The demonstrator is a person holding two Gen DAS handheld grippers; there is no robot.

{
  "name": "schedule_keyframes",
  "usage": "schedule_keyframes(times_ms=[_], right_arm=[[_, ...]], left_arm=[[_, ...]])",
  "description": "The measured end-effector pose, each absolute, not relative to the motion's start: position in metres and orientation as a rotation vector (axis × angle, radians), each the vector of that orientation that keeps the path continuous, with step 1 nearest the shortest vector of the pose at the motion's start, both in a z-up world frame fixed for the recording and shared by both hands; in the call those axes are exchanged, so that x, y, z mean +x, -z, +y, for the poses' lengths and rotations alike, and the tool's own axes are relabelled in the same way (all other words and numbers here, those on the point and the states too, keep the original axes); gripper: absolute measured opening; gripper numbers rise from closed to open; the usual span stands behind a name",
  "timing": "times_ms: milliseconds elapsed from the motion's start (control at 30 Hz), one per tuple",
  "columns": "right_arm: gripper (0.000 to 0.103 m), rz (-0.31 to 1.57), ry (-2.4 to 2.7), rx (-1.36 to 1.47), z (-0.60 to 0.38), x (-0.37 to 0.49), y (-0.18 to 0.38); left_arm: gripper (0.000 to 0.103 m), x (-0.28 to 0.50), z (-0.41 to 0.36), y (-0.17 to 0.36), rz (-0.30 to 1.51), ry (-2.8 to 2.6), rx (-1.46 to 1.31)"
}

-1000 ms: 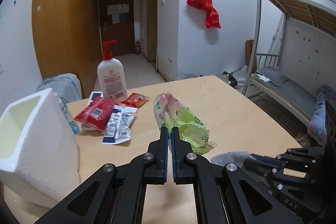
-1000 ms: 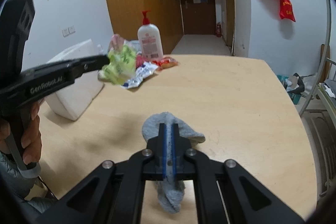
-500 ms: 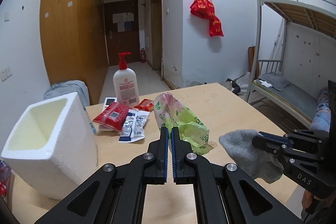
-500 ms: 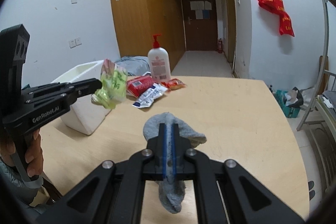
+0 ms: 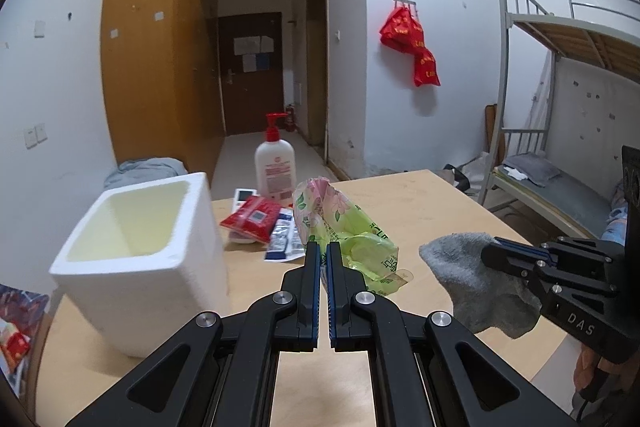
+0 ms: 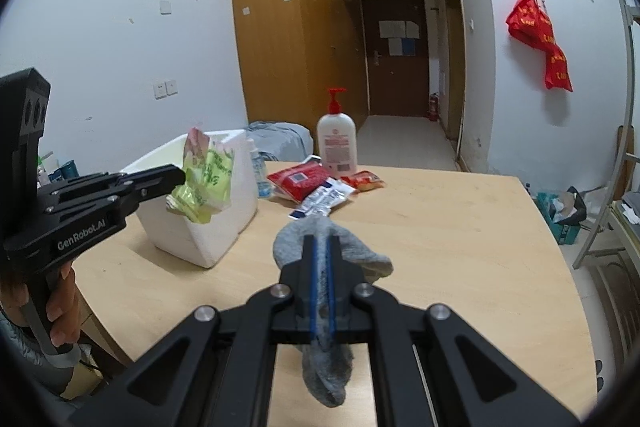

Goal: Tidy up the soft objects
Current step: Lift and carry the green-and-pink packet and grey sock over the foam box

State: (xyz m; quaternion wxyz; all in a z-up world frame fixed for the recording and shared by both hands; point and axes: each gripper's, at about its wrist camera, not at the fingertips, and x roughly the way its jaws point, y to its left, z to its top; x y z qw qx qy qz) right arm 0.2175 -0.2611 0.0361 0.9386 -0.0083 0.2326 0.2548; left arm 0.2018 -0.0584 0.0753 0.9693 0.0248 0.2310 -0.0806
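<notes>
Grey sock [image 6: 332,255] clamped in the right gripper [image 6: 320,247]; left gripper [image 5: 323,251] pinches a green packet [image 5: 340,231] near the foam box [image 5: 132,227]

Matt knit grey sock [image 6: 320,251], glossy plastic green packet [image 5: 352,243], pale wooden table [image 6: 460,227].

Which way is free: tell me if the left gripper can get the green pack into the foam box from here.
Probably yes. The left gripper holds the green pack in the air beside the foam box, whose open top looks empty, with nothing between them.
</notes>
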Motion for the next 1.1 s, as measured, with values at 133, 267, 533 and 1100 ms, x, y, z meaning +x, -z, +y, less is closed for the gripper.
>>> schedule_keyframes(times_ms=[133, 267, 533, 1100], right_arm=[[0.006, 0.462, -0.538, -0.024, -0.250, 0.210, -0.039], [0.006, 0.446, -0.559, -0.034, -0.237, 0.202, -0.043], [0.006, 0.415, -0.617, -0.056, -0.209, 0.187, -0.052], [0.006, 0.367, -0.821, -0.111, -0.142, 0.166, -0.061]], left_arm=[[0.003, 0.188, -0.045, -0.076, 0.458, 0.139, 0.050], [0.003, 0.175, -0.031, -0.077, 0.449, 0.117, 0.046], [0.003, 0.145, -0.003, -0.083, 0.422, 0.064, 0.030], [0.003, 0.082, 0.055, -0.089, 0.376, -0.116, -0.011]])
